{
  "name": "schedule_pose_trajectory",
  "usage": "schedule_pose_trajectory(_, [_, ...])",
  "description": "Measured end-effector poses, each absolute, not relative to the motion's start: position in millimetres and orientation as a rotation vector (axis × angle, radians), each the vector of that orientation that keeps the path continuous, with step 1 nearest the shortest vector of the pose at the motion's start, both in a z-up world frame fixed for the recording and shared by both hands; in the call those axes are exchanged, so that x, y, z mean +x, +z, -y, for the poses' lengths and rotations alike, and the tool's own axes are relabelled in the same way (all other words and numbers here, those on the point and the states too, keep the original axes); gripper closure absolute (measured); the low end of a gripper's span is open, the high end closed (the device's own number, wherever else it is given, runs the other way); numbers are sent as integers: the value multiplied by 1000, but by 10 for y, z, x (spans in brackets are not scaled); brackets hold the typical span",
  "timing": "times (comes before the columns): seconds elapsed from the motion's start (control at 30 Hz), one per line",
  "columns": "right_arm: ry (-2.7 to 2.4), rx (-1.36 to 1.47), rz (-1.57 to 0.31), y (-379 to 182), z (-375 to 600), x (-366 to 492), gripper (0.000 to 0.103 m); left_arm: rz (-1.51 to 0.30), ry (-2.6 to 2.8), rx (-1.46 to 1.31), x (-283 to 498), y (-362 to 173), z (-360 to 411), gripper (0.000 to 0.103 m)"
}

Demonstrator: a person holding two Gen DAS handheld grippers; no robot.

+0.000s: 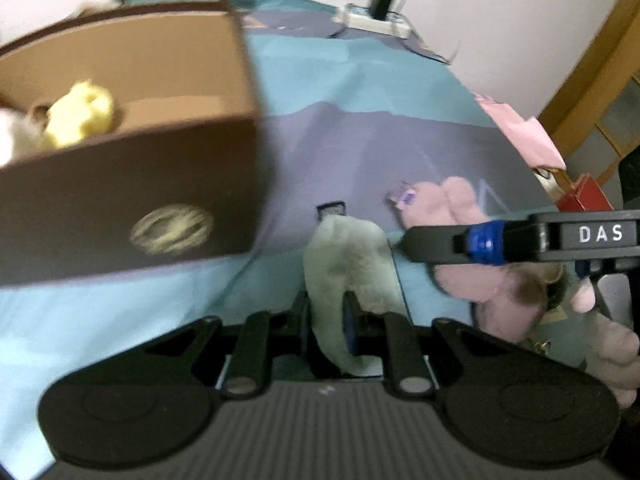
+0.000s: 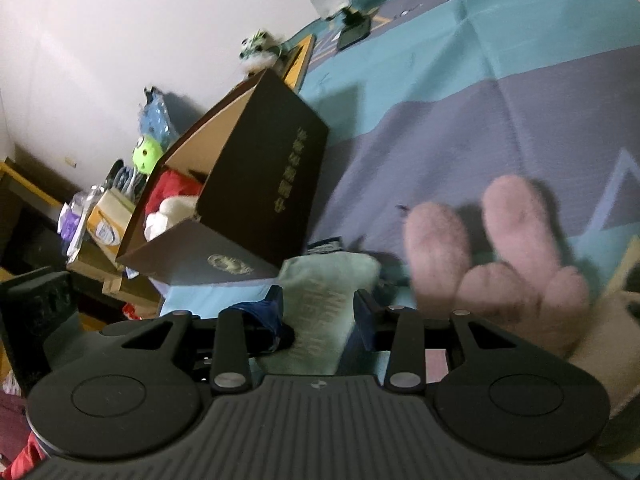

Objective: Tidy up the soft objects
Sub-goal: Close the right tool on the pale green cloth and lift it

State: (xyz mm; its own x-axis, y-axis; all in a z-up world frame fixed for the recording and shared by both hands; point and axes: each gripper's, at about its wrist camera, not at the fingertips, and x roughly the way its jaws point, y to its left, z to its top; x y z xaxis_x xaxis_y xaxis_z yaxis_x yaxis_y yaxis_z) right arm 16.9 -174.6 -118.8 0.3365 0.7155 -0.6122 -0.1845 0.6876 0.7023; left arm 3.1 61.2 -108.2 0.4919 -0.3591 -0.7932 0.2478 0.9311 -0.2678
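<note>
We are working over a bed (image 1: 400, 92) covered in a blue and purple sheet. With our left gripper (image 1: 326, 316) we are pinching a pale green soft toy (image 1: 348, 256); the fingers are clamped on its narrow lower part while the rest of it is lying on the sheet ahead of us. In the right wrist view the same green toy (image 2: 324, 300) is sitting between the fingers of our right gripper (image 2: 320, 312), which are standing apart on either side of it; we cannot tell whether the pads are pressing on it. The left view is showing that right gripper (image 1: 404, 240) reaching in from the right edge, its tip just beside the green toy.

A pink plush rabbit (image 1: 480, 248) is lying on the sheet just to the right of the green toy, its two long ears (image 2: 472, 228) pointing away from us.

A brown cardboard box (image 1: 132, 208) is standing open on the bed to the left, near the green toy. Inside it we are seeing a yellow soft toy (image 1: 82, 114) and, in the right view, a red and white soft toy (image 2: 172, 200).

A white power strip (image 1: 376, 20) with a black charger plugged in is lying on the far side of the bed, well apart from the toys.
</note>
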Motion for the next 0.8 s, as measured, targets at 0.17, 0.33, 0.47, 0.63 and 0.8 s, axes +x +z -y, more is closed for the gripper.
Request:
schedule_pose_trajectory(0.17, [644, 550, -1118, -1221, 1551, 170, 80, -968, -348, -165, -149, -1030, -947, 46])
schedule_pose_trajectory(0.33, [612, 557, -1150, -1280, 1440, 194, 80, -938, -386, -197, -148, -995, -1006, 46])
schedule_pose_trajectory(0.47, [591, 573, -1131, -1266, 1409, 191, 80, -938, -399, -166, -14, -1091, -842, 46])
schedule_pose_trajectory(0.63, [559, 604, -1122, -1265, 1409, 187, 80, -950, -422, -182, 173, -1172, -805, 94])
schedule_pose_trajectory(0.8, [534, 662, -1112, -1276, 1447, 185, 80, -922, -480, -178, 151, -1089, -703, 103])
